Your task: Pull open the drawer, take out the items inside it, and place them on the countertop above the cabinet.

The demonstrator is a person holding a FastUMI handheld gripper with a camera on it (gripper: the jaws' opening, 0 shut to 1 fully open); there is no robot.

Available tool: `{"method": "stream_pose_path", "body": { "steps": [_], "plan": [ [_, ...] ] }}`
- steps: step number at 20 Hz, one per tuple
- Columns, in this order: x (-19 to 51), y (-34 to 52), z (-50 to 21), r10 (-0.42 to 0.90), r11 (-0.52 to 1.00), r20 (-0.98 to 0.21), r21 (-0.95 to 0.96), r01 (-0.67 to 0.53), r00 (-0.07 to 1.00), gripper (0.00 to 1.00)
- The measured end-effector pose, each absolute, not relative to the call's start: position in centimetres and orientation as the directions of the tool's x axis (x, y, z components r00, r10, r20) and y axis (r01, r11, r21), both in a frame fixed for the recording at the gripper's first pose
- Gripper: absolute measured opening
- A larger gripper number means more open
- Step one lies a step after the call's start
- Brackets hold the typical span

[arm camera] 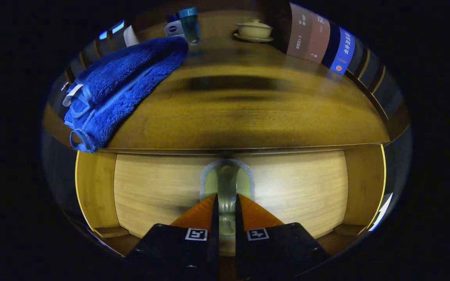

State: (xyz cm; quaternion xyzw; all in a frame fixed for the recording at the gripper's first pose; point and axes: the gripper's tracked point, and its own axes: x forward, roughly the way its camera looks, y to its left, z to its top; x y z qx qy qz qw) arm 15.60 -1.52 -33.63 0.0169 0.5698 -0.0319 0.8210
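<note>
While the countertop spreads wide across the scene as the largest surface, its open middle looks like the natural landing place for whatever the drawer holds. At about ten o'clock on it lies a folded blue towel, one corner drooping over the front edge. At one o'clock a row of books stands upright against the side. Below the counter edge sits the drawer front, a pale wooden panel framed by the darker cabinet; it appears flush, so I judge the pull has not yet opened it, and the contents are hidden.

At twelve o'clock, far back, a lidded cup on a saucer rests near the rear wall, and at eleven o'clock a teal tumbler stands beside a small white tub.

Dead centre of the drawer front is its handle, an arched pull set in a recess. The gripper comes in from six o'clock, fingers drawn close with only a narrow gap, the handle lying between their tips. They seem pinched on it for pulling, though true contact on both sides cannot be told.
</note>
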Motion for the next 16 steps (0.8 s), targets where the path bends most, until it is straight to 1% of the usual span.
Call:
{"method": "stream_pose_path", "body": {
  "steps": [3,7,12,16],
  "plan": [
    [15.6,-1.4,-33.6,-0.032,0.998,-0.933,-0.011,0.062,0.359,0.22],
    [14.4,-1.5,-32.5,-0.020,0.997,-0.917,0.011,0.076,0.398,0.22],
    [12.4,-2.1,-26.8,-0.036,0.995,-0.840,0.021,0.099,0.542,0.21],
    [13.4,-2.3,-20.1,-0.041,0.991,-0.733,0.057,0.122,0.679,0.21]
  ]
}}
